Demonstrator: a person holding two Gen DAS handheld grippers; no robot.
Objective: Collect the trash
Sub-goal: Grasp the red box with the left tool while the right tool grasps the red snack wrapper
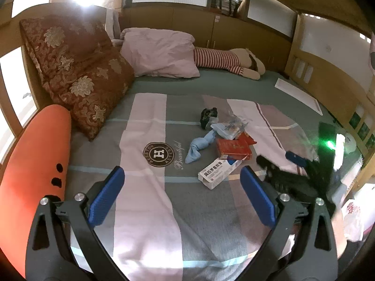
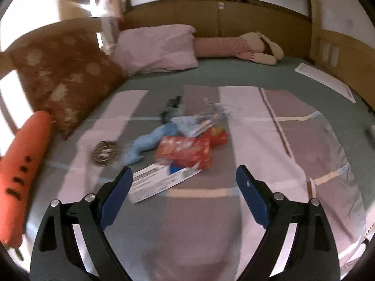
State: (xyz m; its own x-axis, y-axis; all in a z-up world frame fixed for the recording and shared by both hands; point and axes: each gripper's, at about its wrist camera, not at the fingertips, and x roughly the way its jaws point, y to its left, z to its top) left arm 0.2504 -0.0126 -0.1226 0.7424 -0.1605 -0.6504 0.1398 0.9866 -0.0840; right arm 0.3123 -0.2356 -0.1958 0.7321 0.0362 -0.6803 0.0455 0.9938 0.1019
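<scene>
Both hand-held grippers, left [image 1: 182, 175] & right [image 2: 184, 176], wide apart, empty, above bed w/ white box [image 1: 219, 171], red box [image 1: 233, 149]

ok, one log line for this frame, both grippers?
left gripper: open, empty | right gripper: open, empty | white box nearest in trash pile on bed | nothing grasped yet

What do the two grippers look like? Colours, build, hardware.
Both match. Left gripper: black plastic frame with triangular cut-outs, silver round bolt heads at the joints, and flat blue pads with a fine ribbed texture. Right gripper: same black frame, silver bolts, blue pads. No cables, markings or sleeves visible.
</scene>
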